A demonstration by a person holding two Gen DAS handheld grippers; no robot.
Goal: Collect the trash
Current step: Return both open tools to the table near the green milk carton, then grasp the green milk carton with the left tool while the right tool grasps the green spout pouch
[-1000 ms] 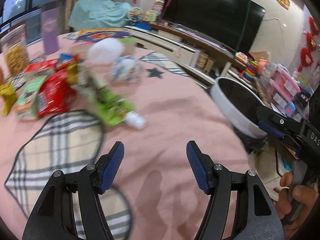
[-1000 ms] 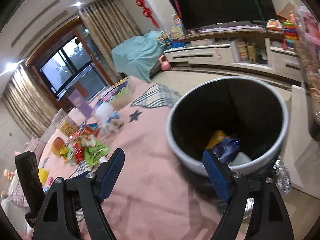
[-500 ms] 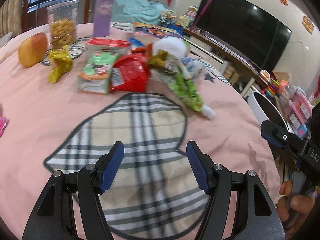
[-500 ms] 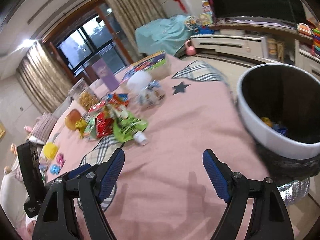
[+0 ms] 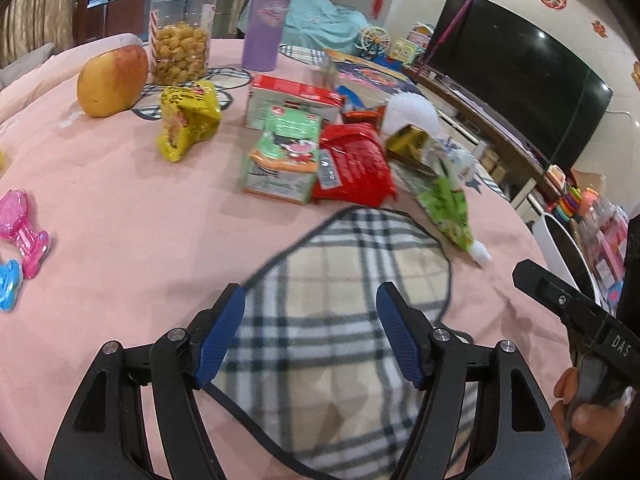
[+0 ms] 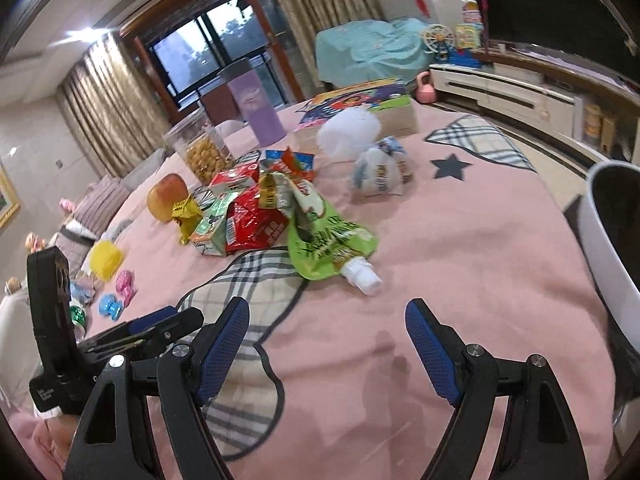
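Observation:
A heap of trash lies on the pink tablecloth (image 5: 132, 232): a green pouch with a white cap (image 5: 450, 210) (image 6: 332, 240), a red wrapper (image 5: 354, 166) (image 6: 252, 220), a green carton (image 5: 284, 160), a yellow wrapper (image 5: 188, 122) and a crumpled white tissue (image 6: 348, 134). My left gripper (image 5: 310, 334) is open and empty above the plaid patch, short of the heap. My right gripper (image 6: 326, 344) is open and empty, near the green pouch. The white bin (image 6: 612, 240) stands off the table's right edge.
An apple (image 5: 112, 80), a snack jar (image 5: 180, 36), a purple tumbler (image 5: 266, 20) and a picture book (image 6: 360, 100) stand at the back. Pink and blue toys (image 5: 24, 224) lie at the left. A TV (image 5: 516, 76) and cabinet are beyond.
Both grippers swung left, away from the bin and toward the trash heap. The bin has slid to the right edge of the right wrist view. Both stay open and empty.

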